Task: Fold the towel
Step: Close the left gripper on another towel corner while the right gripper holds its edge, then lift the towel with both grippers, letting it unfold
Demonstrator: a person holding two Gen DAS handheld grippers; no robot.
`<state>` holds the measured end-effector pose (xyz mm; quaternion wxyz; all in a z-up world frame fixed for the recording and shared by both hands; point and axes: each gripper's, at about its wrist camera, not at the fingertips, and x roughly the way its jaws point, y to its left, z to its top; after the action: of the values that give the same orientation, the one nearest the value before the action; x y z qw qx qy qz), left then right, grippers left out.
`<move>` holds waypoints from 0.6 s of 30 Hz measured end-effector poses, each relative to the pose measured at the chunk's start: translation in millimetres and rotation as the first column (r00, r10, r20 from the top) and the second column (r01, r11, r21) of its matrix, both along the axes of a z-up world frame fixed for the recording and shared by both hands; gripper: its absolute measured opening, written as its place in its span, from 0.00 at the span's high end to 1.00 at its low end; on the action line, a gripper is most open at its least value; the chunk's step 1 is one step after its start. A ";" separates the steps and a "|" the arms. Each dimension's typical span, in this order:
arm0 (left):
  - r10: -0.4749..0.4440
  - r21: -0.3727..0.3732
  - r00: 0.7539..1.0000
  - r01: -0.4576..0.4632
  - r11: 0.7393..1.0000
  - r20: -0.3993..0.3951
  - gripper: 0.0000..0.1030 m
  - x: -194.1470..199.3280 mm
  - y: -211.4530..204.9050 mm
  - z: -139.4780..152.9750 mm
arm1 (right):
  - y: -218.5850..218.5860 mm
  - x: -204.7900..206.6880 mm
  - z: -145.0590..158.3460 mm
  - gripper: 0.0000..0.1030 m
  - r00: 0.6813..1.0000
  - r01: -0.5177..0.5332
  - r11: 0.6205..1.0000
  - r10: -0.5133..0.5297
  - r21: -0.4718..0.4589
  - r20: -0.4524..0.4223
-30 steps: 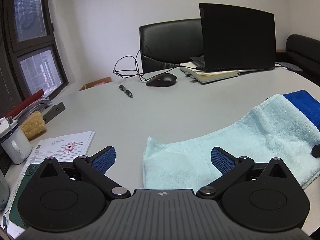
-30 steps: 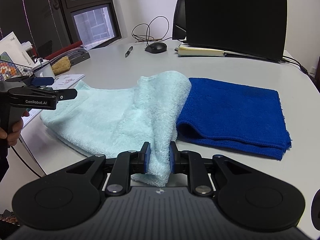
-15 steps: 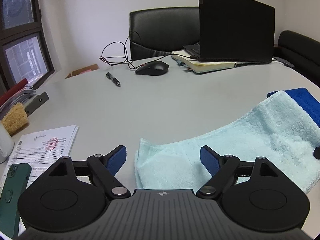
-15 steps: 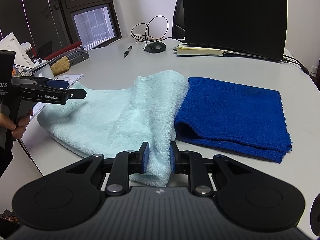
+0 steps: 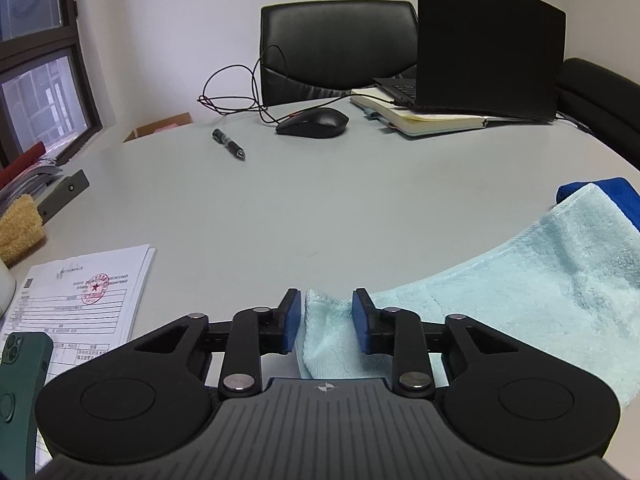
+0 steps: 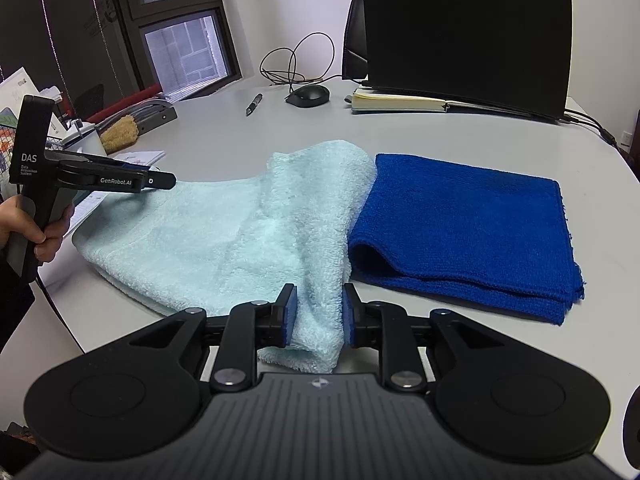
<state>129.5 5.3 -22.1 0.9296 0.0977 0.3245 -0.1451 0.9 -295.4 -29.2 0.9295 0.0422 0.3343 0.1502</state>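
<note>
Two fluffy terry towels: rumpled pale-aqua towel (image 6: 224, 240), flat-folded blue towel (image 6: 468, 228).

The light blue towel (image 5: 520, 288) ran off the left-wrist view's right edge beside the blue towel (image 5: 624, 196). The green phone (image 5: 20, 396) was cut by the left edge. Print on the papers (image 5: 80, 300) beside it stayed too small to read.

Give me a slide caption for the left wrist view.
Left gripper closing its fingers around the pale towel's corner on the grey table.
</note>
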 end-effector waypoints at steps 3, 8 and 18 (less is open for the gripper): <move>-0.007 -0.006 1.000 0.007 1.000 0.009 0.91 -1.8 0.9 1.3 | -0.3 0.5 0.3 0.77 1.000 0.002 1.000 -0.002 0.002 -0.001; -0.019 0.011 0.999 0.019 1.000 0.049 0.92 -11.5 -0.9 7.6 | 1.1 0.2 1.1 0.76 1.000 0.002 1.000 -0.002 -0.007 0.001; -0.063 0.025 0.987 0.060 0.998 0.145 0.92 -37.9 -7.0 38.5 | 7.7 -2.4 7.2 0.49 0.999 0.000 0.999 0.001 -0.037 0.032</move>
<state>91.6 -1.6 16.4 0.9448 0.1275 0.2542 -0.1627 -1.5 -287.7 -22.0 0.9353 0.0226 0.3221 0.1448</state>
